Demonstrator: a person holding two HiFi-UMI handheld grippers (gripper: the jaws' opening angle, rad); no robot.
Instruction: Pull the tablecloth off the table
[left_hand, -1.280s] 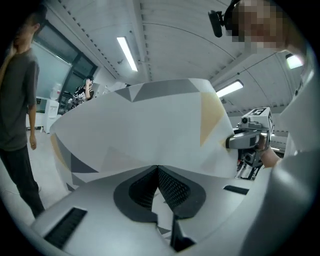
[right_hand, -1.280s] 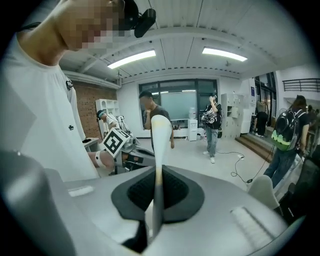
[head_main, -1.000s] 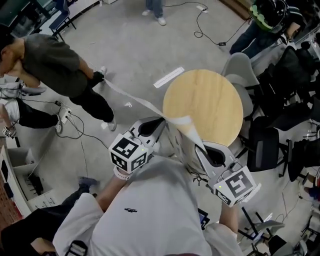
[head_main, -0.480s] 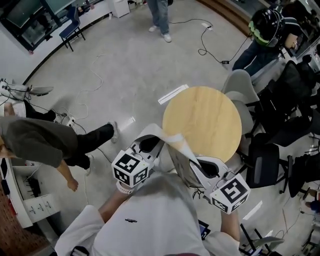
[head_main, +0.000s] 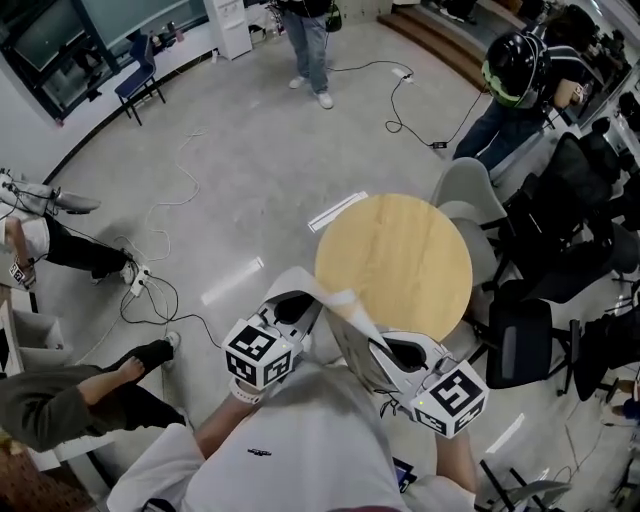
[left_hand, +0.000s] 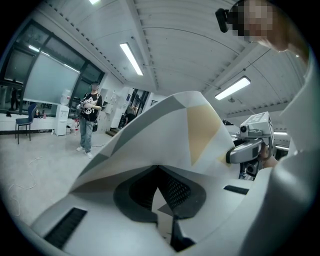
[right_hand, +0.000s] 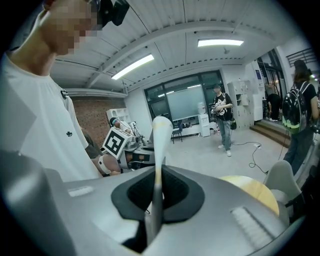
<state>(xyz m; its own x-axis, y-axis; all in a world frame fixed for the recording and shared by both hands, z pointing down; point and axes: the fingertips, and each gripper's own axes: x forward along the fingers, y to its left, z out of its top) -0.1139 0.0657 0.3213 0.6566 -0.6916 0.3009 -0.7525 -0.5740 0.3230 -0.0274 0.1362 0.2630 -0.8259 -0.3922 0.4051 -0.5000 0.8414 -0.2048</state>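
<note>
The round wooden table stands bare in front of me. The white tablecloth is off it and hangs bunched between my two grippers, close to my chest. My left gripper is shut on one part of the cloth; in the left gripper view the cloth folds up over the gripper. My right gripper is shut on another edge; in the right gripper view a thin fold of tablecloth stands up from the closed gripper, with the table to the right.
Grey and black chairs crowd the table's right side. Cables and a power strip lie on the floor at left. A person crouches at lower left, another stands far off, a third is at upper right.
The cloth's far end, stretched out to the left a second ago, has come in and now hangs bunched between the grippers. The person at left has moved down toward the lower left.
</note>
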